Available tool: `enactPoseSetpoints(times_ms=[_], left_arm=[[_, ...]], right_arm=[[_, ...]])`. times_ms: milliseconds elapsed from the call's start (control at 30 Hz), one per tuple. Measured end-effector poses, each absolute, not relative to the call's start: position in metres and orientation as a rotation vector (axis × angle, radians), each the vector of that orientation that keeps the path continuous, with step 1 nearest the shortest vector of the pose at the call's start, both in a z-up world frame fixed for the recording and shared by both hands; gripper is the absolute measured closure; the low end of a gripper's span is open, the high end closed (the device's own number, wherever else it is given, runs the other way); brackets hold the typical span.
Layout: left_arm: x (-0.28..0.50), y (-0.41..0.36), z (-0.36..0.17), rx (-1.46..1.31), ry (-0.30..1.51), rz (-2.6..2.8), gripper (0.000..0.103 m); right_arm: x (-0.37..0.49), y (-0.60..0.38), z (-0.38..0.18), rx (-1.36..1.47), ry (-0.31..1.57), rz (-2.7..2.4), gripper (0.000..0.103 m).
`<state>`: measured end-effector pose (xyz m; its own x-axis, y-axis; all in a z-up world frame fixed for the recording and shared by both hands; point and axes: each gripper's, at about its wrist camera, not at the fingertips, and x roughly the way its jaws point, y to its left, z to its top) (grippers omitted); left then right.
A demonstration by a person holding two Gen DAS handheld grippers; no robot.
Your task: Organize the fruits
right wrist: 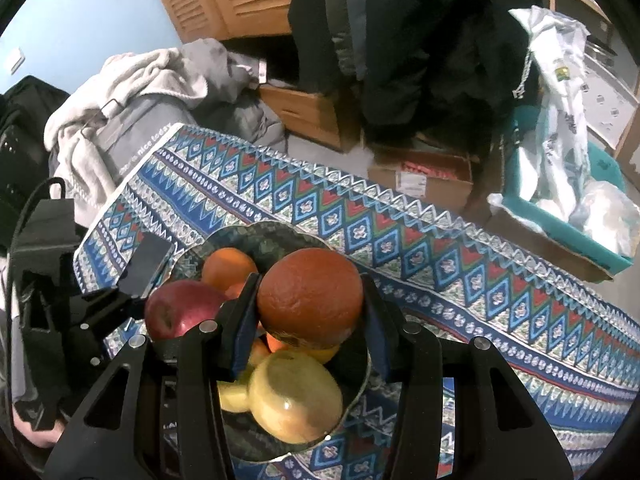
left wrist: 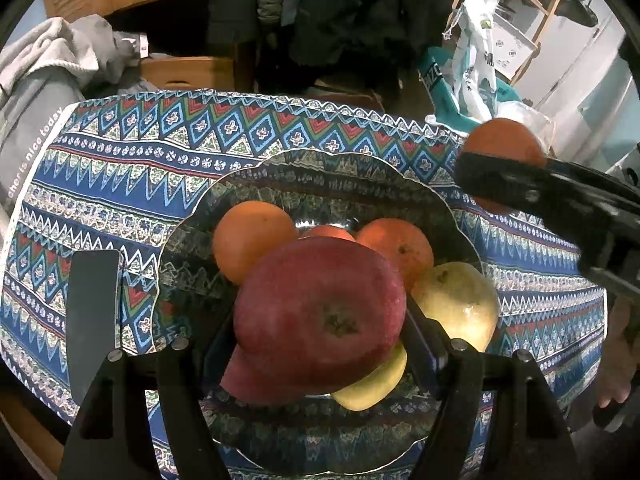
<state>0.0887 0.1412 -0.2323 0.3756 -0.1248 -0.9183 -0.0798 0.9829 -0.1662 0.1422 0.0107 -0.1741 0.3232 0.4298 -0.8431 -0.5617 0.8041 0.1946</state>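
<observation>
— Where's the right gripper [right wrist: 310, 284]?

— Its fingers are clenched on a dark orange [right wrist: 310, 296], one pad on each side. From the left wrist view, that orange sits in the air off the right side of the bowl [left wrist: 192, 216], above the patterned cloth [left wrist: 140, 168] covering the worktop.

— And the left gripper [left wrist: 252, 288]?

— Released, with the fingers spread wide. A red apple [left wrist: 320, 312] lies between them, on top of the pile in the bowl. One finger is well apart from it; the other is just beside it (I cannot tell whether it touches).

— What else is in the bowl?

— Two oranges [left wrist: 252, 240] behind the apple with a smaller one peeking between them, and two yellow apples [left wrist: 460, 308] to its right and beneath. The bowl is clear glass with a scalloped rim, so the cloth shows through.
</observation>
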Motion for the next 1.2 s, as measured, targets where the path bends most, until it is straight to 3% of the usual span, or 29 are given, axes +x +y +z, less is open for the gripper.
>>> enactPoseSetpoints(times_ms=[200,567,1200], left_arm=[[0.08,0.147,-0.224,-0.223,1.17,-0.013,0.021],[0.067,0.159,-0.208,-0.277,1.142,0.004,0.021],[0.047,0.157,-0.162,-0.227,1.038,0.046,0.021]], right_arm=[[0.148,0.025,-0.19,-0.149,1.094,0.683,0.056],[0.153,0.036,-0.209,-0.1,1.142,0.707,0.053],[0.126,0.022,-0.146,-0.135,1.009,0.681,0.053]])
